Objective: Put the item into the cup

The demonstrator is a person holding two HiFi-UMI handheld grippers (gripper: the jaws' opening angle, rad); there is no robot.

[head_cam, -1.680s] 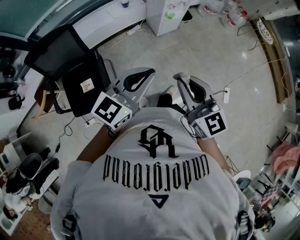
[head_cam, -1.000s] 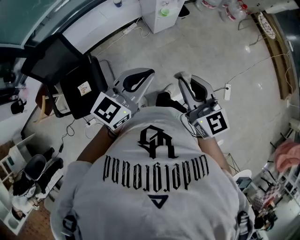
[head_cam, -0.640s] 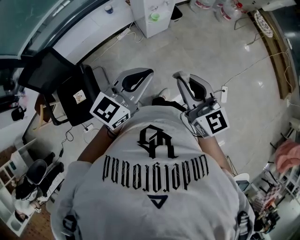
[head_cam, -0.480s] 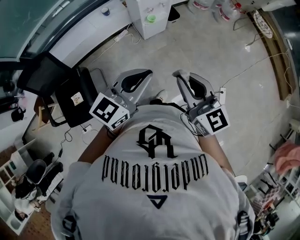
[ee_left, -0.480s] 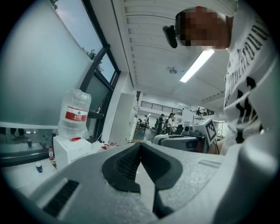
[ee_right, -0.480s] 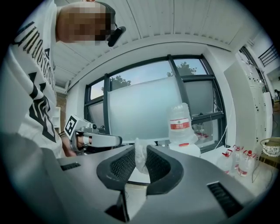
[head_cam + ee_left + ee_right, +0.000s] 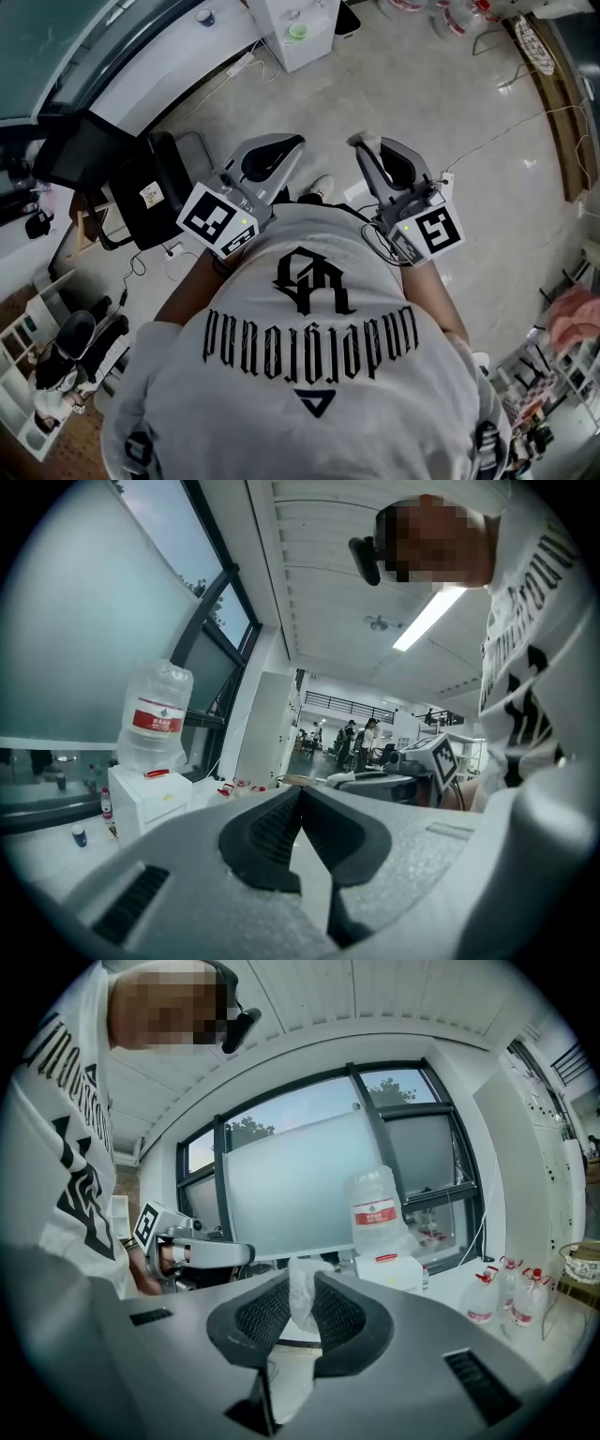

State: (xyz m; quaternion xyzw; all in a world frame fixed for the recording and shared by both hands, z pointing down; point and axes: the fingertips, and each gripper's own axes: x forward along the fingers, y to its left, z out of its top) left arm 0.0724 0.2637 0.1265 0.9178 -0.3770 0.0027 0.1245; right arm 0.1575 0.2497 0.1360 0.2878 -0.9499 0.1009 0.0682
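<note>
At the far left a black chair [image 7: 178, 178] stands on the pale floor [image 7: 450, 84]. Next comes the left gripper [image 7: 300, 791], held out in front of the person's white shirt [image 7: 187, 394]. Its 2 jaws are pressed together at the tip, and nothing is between them. Past it, a big water jug [image 7: 155, 714] sits on a white box [image 7: 150, 803] by the window. To the right is the right gripper [image 7: 302, 1277], side by side with the left one and a little apart from it. Its 2 jaws pinch the item [image 7: 302, 1312], a soft, crumpled white thing that sticks up above the pads. Both grippers point away from the person, out over the floor.
</note>
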